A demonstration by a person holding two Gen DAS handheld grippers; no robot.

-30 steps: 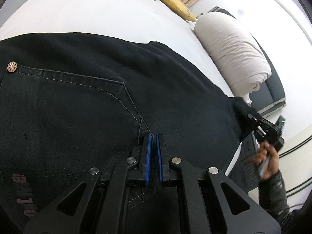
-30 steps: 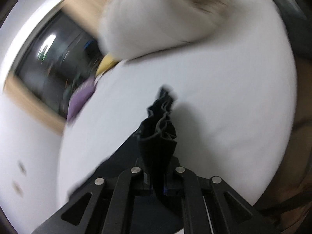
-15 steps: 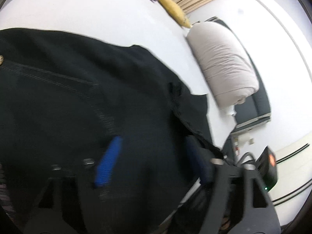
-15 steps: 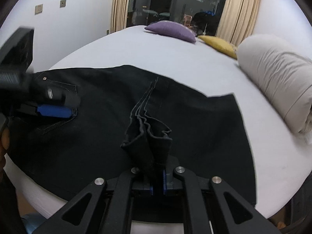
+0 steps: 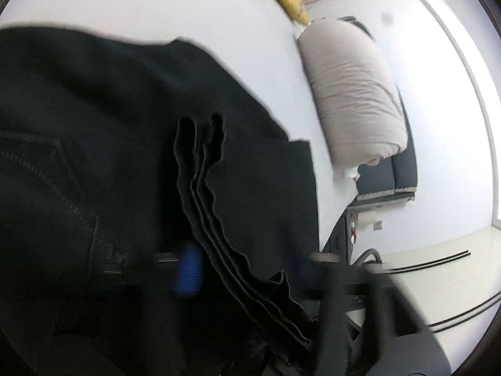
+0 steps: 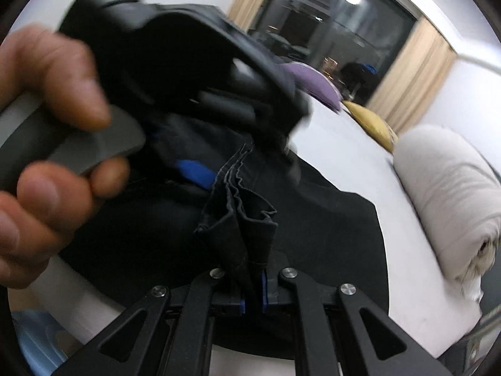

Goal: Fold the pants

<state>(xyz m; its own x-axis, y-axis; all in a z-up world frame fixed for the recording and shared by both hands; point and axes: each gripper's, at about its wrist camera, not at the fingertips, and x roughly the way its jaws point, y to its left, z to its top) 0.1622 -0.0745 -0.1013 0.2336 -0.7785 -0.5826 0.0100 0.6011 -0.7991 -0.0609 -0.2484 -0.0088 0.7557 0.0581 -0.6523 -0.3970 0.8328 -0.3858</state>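
Note:
Black pants (image 5: pixel 94 125) (image 6: pixel 328 235) lie spread on a white bed (image 5: pixel 156 6). My right gripper (image 6: pixel 253 288) is shut on the bunched leg hems (image 6: pixel 244 219), which stand up from its jaws in wavy layers. In the left wrist view those hems (image 5: pixel 203 188) run up between the fingers of my left gripper (image 5: pixel 256 277). One blue pad (image 5: pixel 188 272) shows beside them and the other finger is blurred. The left jaws are closing around the bunch, with a gap still showing. A hand (image 6: pixel 47 125) holds the left gripper (image 6: pixel 244 163) just above the hems.
A rolled beige duvet (image 5: pixel 353 94) (image 6: pixel 447 194) lies at the bed's right side. Yellow (image 6: pixel 372 122) and purple (image 6: pixel 313 84) cushions sit at the far end before a dark curtained window. A dark bench (image 5: pixel 388 175) stands past the bed's edge. Something light blue (image 6: pixel 34 344) is on the floor.
My right gripper swung the bunched hems across over the pants to the left gripper. The left gripper let go near the pocket, opened wide, moved right, and its jaws are now around the hems.

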